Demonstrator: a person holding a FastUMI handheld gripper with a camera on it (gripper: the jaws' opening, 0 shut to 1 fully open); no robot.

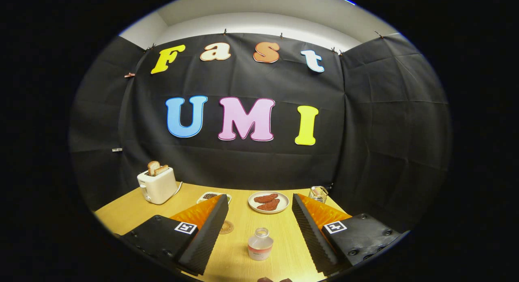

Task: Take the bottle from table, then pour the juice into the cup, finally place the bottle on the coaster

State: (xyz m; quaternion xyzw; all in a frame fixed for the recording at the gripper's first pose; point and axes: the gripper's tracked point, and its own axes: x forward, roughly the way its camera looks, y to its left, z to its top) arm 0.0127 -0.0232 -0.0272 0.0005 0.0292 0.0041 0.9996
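Gripper view: the gripper (259, 217) is held wide open, nothing grasped. The bottle (260, 244) is seen upright on the table (239, 257) between the fingers, the coaster (226, 227) beside the left finger.

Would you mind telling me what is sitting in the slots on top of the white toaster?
Two browned slices of toast stick up from the white toaster; their lower halves are hidden inside it. The gripper is open.
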